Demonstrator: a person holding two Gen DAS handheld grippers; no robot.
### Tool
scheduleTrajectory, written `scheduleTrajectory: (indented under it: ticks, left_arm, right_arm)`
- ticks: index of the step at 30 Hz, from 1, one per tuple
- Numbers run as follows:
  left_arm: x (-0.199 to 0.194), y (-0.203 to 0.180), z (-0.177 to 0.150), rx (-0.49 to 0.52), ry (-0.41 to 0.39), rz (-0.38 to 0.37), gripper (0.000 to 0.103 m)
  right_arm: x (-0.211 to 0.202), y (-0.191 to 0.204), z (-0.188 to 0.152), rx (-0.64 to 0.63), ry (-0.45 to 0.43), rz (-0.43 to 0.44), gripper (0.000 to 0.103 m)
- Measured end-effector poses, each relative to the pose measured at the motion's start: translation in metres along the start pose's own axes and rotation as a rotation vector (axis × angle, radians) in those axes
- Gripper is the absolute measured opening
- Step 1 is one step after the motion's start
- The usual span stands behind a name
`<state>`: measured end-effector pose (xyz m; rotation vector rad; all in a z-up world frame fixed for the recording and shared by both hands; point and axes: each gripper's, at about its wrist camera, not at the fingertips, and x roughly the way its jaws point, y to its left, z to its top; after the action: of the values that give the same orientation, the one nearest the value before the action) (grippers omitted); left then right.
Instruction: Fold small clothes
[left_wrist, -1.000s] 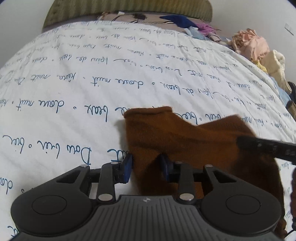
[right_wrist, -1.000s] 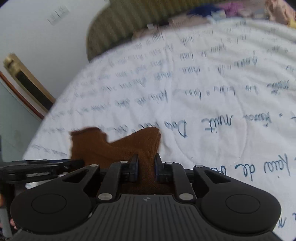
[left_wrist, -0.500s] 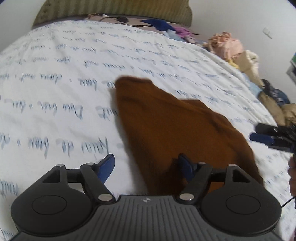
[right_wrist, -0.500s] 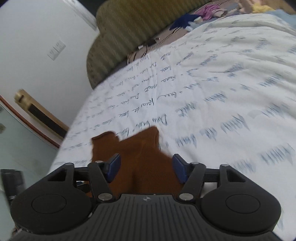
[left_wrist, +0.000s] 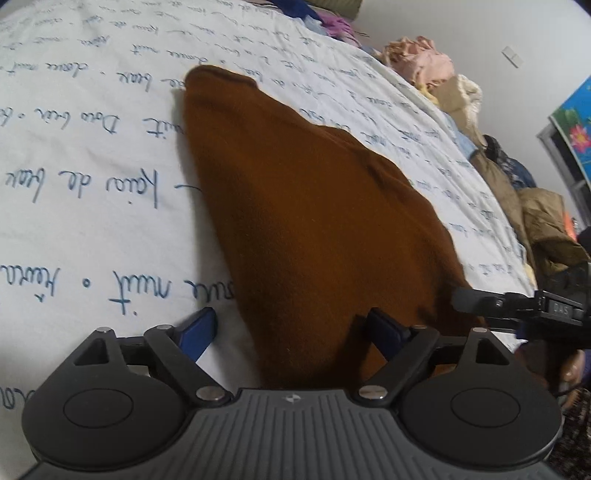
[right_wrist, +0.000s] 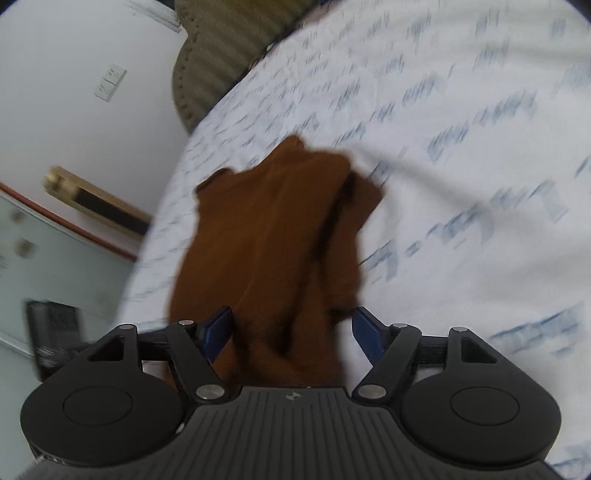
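Rust-brown knit garment (left_wrist: 314, 221) lies flat on white script-printed bedspread (left_wrist: 92, 166). Left gripper (left_wrist: 291, 328) and right gripper (right_wrist: 291, 328): jaws opening wide, garment between, unpinched.

left hand-held gripper (left_wrist: 291, 328) opening, right hand-held gripper (right_wrist: 291, 328) opening

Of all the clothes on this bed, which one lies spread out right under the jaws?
The brown garment, alone in the middle of the white bedspread. The other clothes, such as the pink bundle, are heaped along the bed's far edge, away from both opening grippers.
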<state>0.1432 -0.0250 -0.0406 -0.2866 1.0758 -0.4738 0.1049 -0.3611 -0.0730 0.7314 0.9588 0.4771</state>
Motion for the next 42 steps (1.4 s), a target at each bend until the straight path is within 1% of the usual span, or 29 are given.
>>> scheduleTrajectory:
  ticks: [1, 2, 3, 5, 6, 7, 8, 9, 10, 11, 12, 13, 16, 19, 22, 25, 26, 28, 30, 31, 32, 33, 34, 35, 36, 38, 40, 41, 42]
  left_arm:
    - [0.002, -0.001, 0.001, 0.005, 0.008, -0.002, 0.096]
    - [0.006, -0.002, 0.003, 0.01, 0.019, -0.005, 0.098]
    - [0.008, -0.003, 0.004, 0.008, 0.02, -0.012, 0.103]
    - [0.013, -0.01, 0.005, 0.02, 0.025, -0.013, 0.103]
    - [0.015, -0.015, 0.005, 0.043, 0.028, -0.009, 0.103]
    - [0.017, -0.02, 0.003, 0.07, 0.031, 0.0, 0.102]
    - [0.018, -0.024, 0.002, 0.094, 0.032, 0.02, 0.102]
    - [0.018, -0.027, 0.0, 0.102, 0.026, 0.035, 0.097]
    - [0.016, -0.027, 0.0, 0.1, 0.016, 0.038, 0.081]
    - [0.013, -0.028, 0.0, 0.098, 0.011, 0.036, 0.071]
    - [0.011, -0.025, 0.001, 0.09, 0.014, 0.024, 0.058]
    - [0.009, -0.02, 0.003, 0.067, 0.025, 0.004, 0.048]
    - [0.007, -0.003, 0.007, 0.004, 0.056, -0.043, 0.033]
    - [0.0, 0.007, 0.005, -0.061, 0.066, -0.093, 0.028]
    - [-0.011, 0.007, 0.0, -0.077, 0.055, -0.12, 0.027]
    - [-0.031, 0.008, -0.007, -0.085, 0.055, -0.147, 0.027]
    - [-0.038, 0.008, -0.011, -0.087, 0.067, -0.142, 0.027]
    - [-0.045, 0.01, -0.018, -0.095, 0.106, -0.1, 0.027]
    - [-0.038, 0.018, -0.032, -0.114, 0.158, -0.032, 0.027]
    - [-0.03, 0.024, -0.038, -0.131, 0.18, -0.018, 0.028]
    - [-0.027, 0.032, -0.043, -0.17, 0.173, -0.044, 0.028]
    - [-0.03, 0.036, -0.043, -0.198, 0.167, -0.069, 0.028]
    - [-0.036, 0.037, -0.043, -0.209, 0.158, -0.086, 0.029]
    - [-0.044, 0.036, -0.042, -0.205, 0.131, -0.099, 0.029]
    - [-0.054, 0.032, -0.04, -0.18, 0.098, -0.092, 0.028]
    - [-0.074, 0.02, -0.034, -0.114, 0.019, -0.053, 0.027]
    - [-0.092, 0.001, -0.024, -0.045, -0.078, 0.002, 0.027]
    - [-0.099, -0.011, -0.02, 0.009, -0.13, 0.019, 0.027]
    - [-0.102, -0.023, -0.016, 0.055, -0.159, 0.03, 0.028]
  right_arm:
    - [0.004, 0.002, -0.001, -0.006, 0.009, 0.016, 0.075]
    - [0.009, 0.004, -0.002, -0.017, 0.013, 0.01, 0.077]
    - [0.015, 0.006, -0.003, -0.02, 0.012, -0.006, 0.077]
    - [0.022, 0.014, -0.003, -0.04, 0.003, -0.015, 0.083]
    - [0.025, 0.017, -0.002, -0.05, 0.002, -0.018, 0.083]
    - [0.028, 0.019, -0.003, -0.061, -0.001, -0.026, 0.081]
    - [0.029, 0.022, -0.004, -0.08, 0.002, -0.035, 0.069]
    - [0.03, 0.024, -0.005, -0.097, 0.009, -0.058, 0.058]
    - [0.032, 0.024, -0.005, -0.09, 0.012, -0.078, 0.039]
    - [0.032, 0.021, -0.006, -0.061, 0.024, -0.051, 0.032]
    - [0.033, 0.019, -0.006, -0.04, 0.024, -0.03, 0.031]
    - [0.032, 0.021, -0.008, -0.046, 0.016, -0.032, 0.03]
    - [0.029, 0.031, -0.014, -0.063, -0.005, -0.021, 0.027]
    - [0.022, 0.048, -0.018, -0.08, -0.023, 0.025, 0.026]
    - [0.016, 0.065, -0.024, -0.104, -0.038, 0.019, 0.025]
    - [0.001, 0.076, -0.031, -0.097, -0.05, 0.049, 0.025]
    - [-0.004, 0.079, -0.033, -0.099, -0.047, 0.054, 0.025]
    - [-0.008, 0.075, -0.038, -0.065, -0.004, 0.02, 0.025]
    - [0.002, 0.053, -0.047, 0.025, 0.085, -0.047, 0.025]
    - [0.011, 0.037, -0.052, 0.067, 0.124, -0.104, 0.023]
    - [0.015, 0.021, -0.056, 0.124, 0.126, -0.073, 0.022]
    - [0.012, 0.008, -0.054, 0.197, 0.134, -0.016, 0.023]
    - [0.008, 0.003, -0.051, 0.248, 0.14, -0.004, 0.028]
    - [0.0, 0.006, -0.048, 0.239, 0.129, -0.01, 0.039]
    - [-0.011, 0.014, -0.045, 0.183, 0.091, -0.044, 0.041]
    - [-0.033, 0.037, -0.041, 0.051, -0.001, -0.145, 0.045]
    - [-0.05, 0.065, -0.039, -0.105, -0.125, -0.235, 0.045]
    - [-0.055, 0.081, -0.037, -0.19, -0.181, -0.284, 0.045]
    - [-0.057, 0.096, -0.036, -0.262, -0.228, -0.316, 0.045]
